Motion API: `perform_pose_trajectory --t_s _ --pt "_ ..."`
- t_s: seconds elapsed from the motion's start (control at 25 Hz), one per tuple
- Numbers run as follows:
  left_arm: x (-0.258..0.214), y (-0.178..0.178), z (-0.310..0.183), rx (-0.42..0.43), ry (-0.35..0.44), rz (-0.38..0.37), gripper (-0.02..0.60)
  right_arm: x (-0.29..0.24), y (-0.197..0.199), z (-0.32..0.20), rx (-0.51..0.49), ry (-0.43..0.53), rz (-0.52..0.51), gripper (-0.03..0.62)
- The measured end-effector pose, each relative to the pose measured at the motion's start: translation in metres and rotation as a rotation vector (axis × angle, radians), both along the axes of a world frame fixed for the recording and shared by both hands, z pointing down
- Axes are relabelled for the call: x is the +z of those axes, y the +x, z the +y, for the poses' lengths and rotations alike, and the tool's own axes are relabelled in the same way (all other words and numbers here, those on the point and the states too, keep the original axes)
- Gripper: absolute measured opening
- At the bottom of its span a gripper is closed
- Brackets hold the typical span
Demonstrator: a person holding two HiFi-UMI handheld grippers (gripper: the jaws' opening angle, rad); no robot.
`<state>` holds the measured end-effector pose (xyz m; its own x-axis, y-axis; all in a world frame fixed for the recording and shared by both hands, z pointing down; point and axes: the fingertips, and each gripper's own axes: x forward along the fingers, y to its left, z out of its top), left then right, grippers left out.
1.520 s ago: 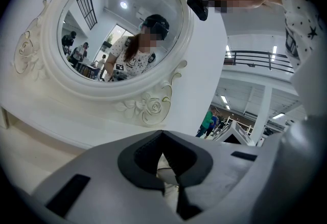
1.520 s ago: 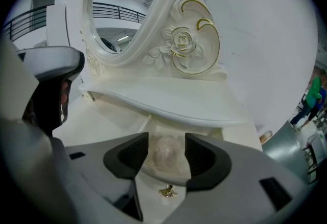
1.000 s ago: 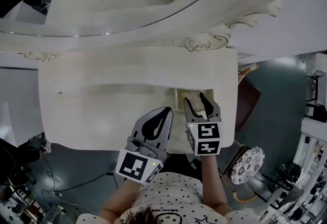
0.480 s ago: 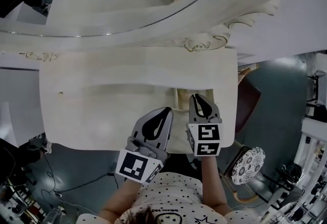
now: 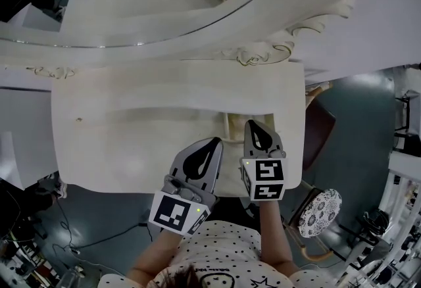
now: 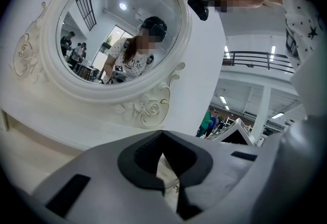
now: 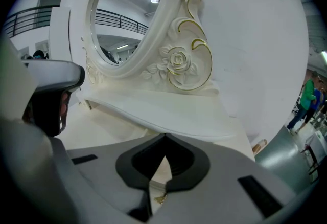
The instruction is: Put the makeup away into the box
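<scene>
White tabletop lies beneath left claw and just-closed right claw, both clenched empty.

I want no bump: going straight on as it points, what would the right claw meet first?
Most likely the white tabletop just ahead, since the right claw tilts down toward it; depth is unclear. It has just closed, empty.

A white dressing table was seen from above, with a small dark spot near its left edge. An oval mirror in a carved white frame was mounted along the table's back, and a rose with gold-lined scrolls was carved at the frame's foot. A dark chair was set just beside the table's right end. A round patterned seat was placed near the table's front right corner. Cables were strewn off its front left corner.
</scene>
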<state>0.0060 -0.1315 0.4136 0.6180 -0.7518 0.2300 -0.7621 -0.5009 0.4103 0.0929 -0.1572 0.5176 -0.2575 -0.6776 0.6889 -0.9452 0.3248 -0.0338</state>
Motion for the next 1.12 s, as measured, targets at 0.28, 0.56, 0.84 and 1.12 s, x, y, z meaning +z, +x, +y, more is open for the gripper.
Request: perform_pose_trajectory --t_s 0.28,0.56,0.84,1.12 --pt "-0.013 -0.002 -0.001 0.003 0.033 0.004 -0.005 -0.023 -0.005 -0.004 -0.001 0.064 -0.007 0.008" --pt "-0.039 -0.004 0.000 0.008 0.088 0.015 -0.005 -0.062 -0.009 -0.001 0.000 0.149 -0.040 0.008" --pt "-0.075 -0.009 0.008 0.026 0.165 0.017 -0.005 -0.110 -0.017 0.012 -0.006 0.256 -0.078 0.008" --pt "-0.107 -0.011 0.033 0.063 0.225 0.023 -0.005 -0.163 -0.030 0.039 -0.023 0.371 -0.115 0.006"
